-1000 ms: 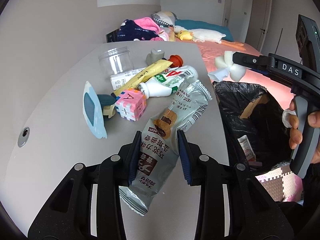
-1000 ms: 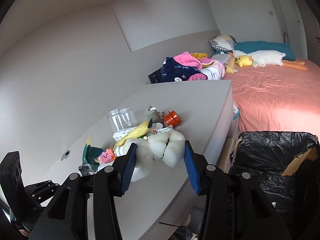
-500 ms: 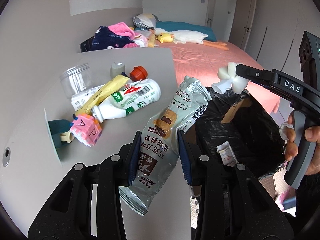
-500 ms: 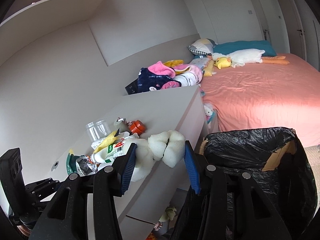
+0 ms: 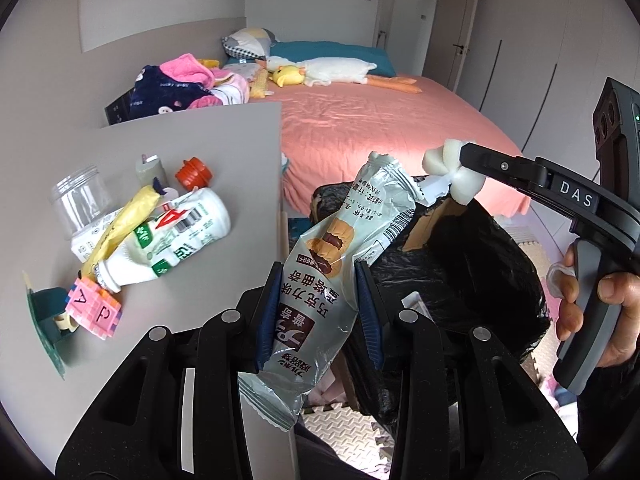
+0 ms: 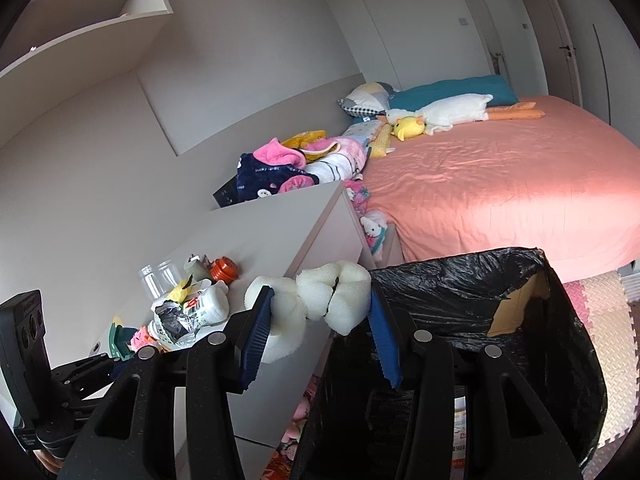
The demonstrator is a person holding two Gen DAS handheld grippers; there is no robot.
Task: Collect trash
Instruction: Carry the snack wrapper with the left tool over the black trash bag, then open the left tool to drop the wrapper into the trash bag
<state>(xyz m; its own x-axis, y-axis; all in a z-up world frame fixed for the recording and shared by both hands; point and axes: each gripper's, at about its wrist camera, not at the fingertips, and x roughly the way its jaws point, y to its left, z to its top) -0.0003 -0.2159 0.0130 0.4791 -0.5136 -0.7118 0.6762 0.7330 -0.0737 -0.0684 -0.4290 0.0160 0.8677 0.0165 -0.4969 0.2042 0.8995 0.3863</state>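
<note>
- Carrying trash, our left gripper (image 5: pixel 316 312) clamps a silver snack wrapper (image 5: pixel 328 276), long axis pointing up-right toward the black-lined bin (image 5: pixel 472 280).
- Our right gripper (image 6: pixel 320 320) pinches white foam (image 6: pixel 320 300); the bin (image 6: pixel 460 280) lies just right, nearer this hand.

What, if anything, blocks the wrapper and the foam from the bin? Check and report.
Nothing visible does. The left tool holds the snack wrapper beside the black-lined bin; the right tool holds the white foam at the bin's rim. The bin's mouth is open, with only litter inside.
</note>
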